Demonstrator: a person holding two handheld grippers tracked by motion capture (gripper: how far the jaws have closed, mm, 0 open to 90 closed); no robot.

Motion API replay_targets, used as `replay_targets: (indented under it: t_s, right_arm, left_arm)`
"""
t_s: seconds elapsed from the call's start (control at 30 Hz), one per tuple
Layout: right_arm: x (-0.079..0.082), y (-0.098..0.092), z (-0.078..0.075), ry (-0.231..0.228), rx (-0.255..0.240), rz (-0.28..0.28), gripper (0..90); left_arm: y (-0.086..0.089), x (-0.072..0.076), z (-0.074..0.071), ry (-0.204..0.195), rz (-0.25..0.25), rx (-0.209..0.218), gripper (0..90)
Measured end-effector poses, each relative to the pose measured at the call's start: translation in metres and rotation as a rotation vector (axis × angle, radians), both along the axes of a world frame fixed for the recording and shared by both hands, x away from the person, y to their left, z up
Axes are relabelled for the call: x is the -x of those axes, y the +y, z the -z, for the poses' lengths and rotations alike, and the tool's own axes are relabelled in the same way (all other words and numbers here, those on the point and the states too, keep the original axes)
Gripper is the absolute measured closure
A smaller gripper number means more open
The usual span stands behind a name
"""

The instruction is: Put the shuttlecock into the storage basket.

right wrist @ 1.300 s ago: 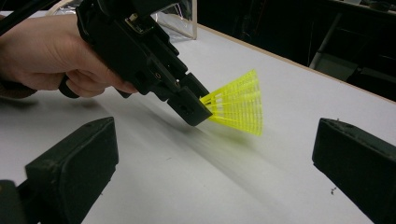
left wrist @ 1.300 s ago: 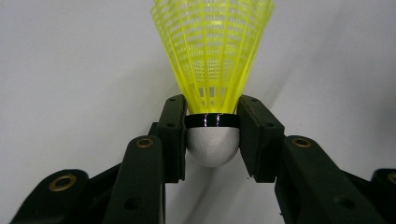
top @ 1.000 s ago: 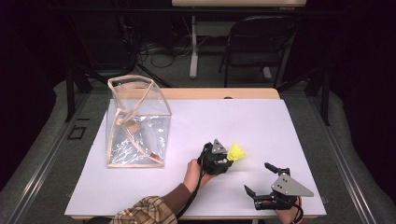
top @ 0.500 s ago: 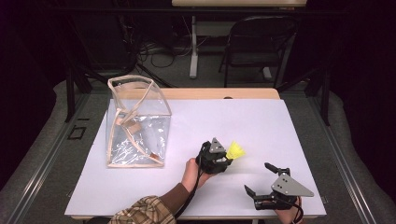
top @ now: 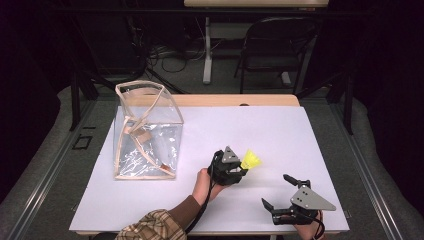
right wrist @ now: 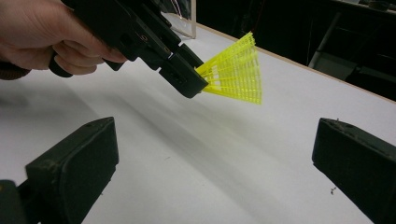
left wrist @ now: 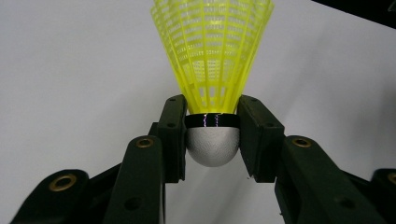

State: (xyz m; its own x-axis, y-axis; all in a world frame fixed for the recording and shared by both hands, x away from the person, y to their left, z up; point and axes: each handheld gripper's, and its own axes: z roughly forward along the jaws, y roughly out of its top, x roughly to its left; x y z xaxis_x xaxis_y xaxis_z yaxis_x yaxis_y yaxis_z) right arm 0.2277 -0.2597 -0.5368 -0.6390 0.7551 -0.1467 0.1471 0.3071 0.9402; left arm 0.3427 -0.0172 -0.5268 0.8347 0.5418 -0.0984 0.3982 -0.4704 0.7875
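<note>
Currently, reading from the left of the high view: a clear bag (top: 147,132) with tan edging stands upright and open-topped on the white surface (top: 300,135), with some tan straps and a small tag visible through its wall; whether anything else lies inside cannot be told through the glare on the plastic. Near the middle, the left gripper (top: 239,166) pinches the yellow shuttlecock (top: 251,160). In the left gripper view the two jaws press on either side of the silver-grey cap (left wrist: 212,144), just under the dark band, and the mesh skirt (left wrist: 212,51) fans out ahead, its top cut off by the frame edge. In the right gripper view the shuttlecock (right wrist: 233,70) hangs clear above the surface, skirt pointing away from the hand (right wrist: 42,32) that carries the left gripper (right wrist: 187,77). Judgement: pick-up looks done; if the bag is the destination, the carry across and the drop-in remain, since shuttlecock and bag stand well apart. At the right, the right gripper (top: 280,192) rests near the front edge, jaws spread wide with nothing between them; the right gripper view confirms the wide gap. Hard to make out: the dark room behind the surface, and the hand on the right gripper, largely cut off by the bottom edge.
</note>
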Motion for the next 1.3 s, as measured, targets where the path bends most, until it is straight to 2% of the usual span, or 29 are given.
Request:
replay_targets:
  t_s: [0.4, 1.3]
  right_arm:
    - [0.0, 0.0, 0.0, 0.0, 0.001, 0.0, 0.1]
    - [0.0, 0.0, 0.0, -0.002, -0.001, 0.001, 0.2]
  left_arm:
    - [0.003, 0.0, -0.008, -0.019, 0.004, 0.002, 64.6]
    - [0.004, 0.003, -0.038, -0.071, 0.041, 0.024, 64.6]
